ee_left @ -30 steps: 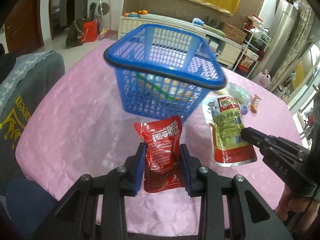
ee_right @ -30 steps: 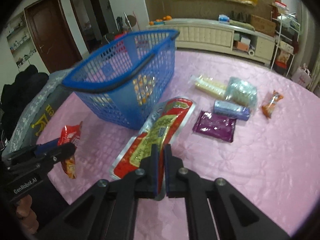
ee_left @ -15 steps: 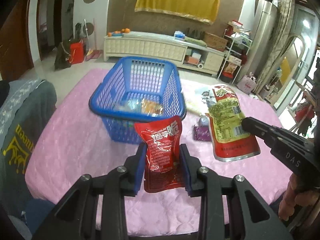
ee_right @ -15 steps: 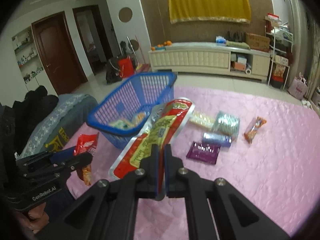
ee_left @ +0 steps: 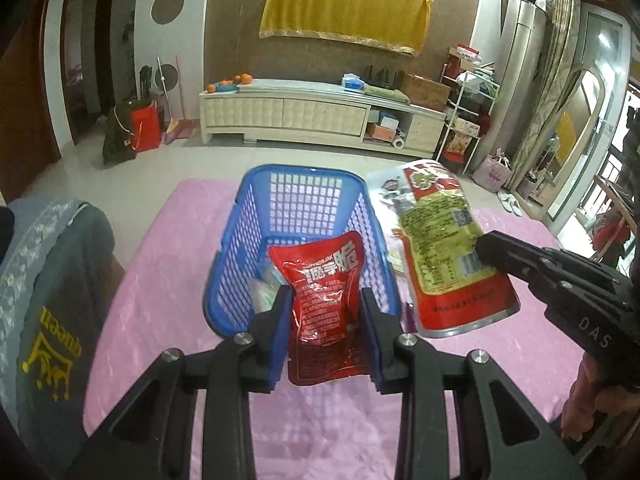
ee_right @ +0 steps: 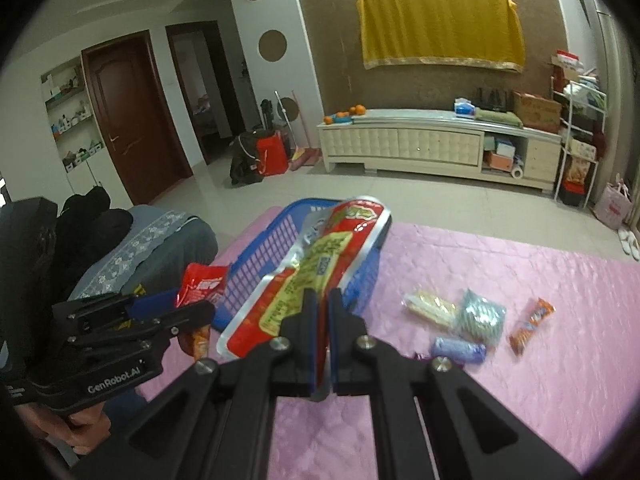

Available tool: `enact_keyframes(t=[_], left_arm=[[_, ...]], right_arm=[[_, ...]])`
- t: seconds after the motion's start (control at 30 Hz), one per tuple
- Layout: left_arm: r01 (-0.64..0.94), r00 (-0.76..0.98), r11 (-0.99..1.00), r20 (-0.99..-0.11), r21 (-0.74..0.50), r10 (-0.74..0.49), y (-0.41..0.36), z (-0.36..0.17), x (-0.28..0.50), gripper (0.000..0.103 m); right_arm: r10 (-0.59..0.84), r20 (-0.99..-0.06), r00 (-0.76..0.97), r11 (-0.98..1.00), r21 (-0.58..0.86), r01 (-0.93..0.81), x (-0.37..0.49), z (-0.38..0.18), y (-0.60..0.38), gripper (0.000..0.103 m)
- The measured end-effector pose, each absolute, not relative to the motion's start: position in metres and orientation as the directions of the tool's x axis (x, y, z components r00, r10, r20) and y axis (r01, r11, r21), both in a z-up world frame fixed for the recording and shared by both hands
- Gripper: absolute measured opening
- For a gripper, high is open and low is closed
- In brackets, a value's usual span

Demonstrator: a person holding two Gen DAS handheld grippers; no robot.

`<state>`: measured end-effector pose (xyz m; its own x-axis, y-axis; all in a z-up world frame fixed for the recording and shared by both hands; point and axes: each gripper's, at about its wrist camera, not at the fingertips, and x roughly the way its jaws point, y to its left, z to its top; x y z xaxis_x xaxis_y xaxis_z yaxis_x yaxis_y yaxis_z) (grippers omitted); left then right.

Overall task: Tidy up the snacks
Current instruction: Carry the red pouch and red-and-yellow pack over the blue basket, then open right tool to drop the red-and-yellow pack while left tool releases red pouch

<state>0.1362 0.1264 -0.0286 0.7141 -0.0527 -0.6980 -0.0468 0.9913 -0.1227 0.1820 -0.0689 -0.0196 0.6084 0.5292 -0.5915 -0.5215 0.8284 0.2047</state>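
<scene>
A blue mesh basket (ee_left: 304, 216) sits mid-frame on the pink desk (ee_left: 168, 280), a few packets in its bottom. A red pouch (ee_left: 326, 300) hangs upright over its near rim. Right of it, a long red-and-yellow bag (ee_left: 444, 248) is held aloft — tilted. Four small snacks (ee_right: 472, 316) lie loose at right.

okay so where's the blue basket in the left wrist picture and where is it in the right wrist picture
Left wrist: the blue basket sits centre frame on the pink cloth, just beyond the left claw, partly behind the red snack packet.
Right wrist: the blue basket is left of centre, largely hidden behind the long red and green packet held in the right claw.
Shared landmark: the yellow cloth on the back wall.
</scene>
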Motion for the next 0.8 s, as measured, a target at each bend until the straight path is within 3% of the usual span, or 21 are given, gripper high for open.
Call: enact_keyframes(t=[0.37, 0.6, 0.8], left_arm=[[-0.059, 0.675, 0.989, -0.735, -0.132, -0.058, 0.161, -0.049, 0.191, 0.03], [-0.062, 0.656, 0.994, -0.754, -0.094, -0.03, 0.166, -0.063, 0.216, 0.03], [-0.04, 0.645, 0.995, -0.762, -0.096, -0.047, 0.163, -0.068, 0.228, 0.03]], right_arm=[[0.524, -0.644, 0.558, 0.816, 0.191, -0.545, 0.246, -0.046, -0.032, 0.007], [0.534, -0.708, 0.463, 0.81, 0.27, -0.521, 0.291, -0.075, -0.015, 0.007], [0.508, -0.733, 0.453, 0.811, 0.23, -0.538, 0.31, -0.085, -0.001, 0.007]])
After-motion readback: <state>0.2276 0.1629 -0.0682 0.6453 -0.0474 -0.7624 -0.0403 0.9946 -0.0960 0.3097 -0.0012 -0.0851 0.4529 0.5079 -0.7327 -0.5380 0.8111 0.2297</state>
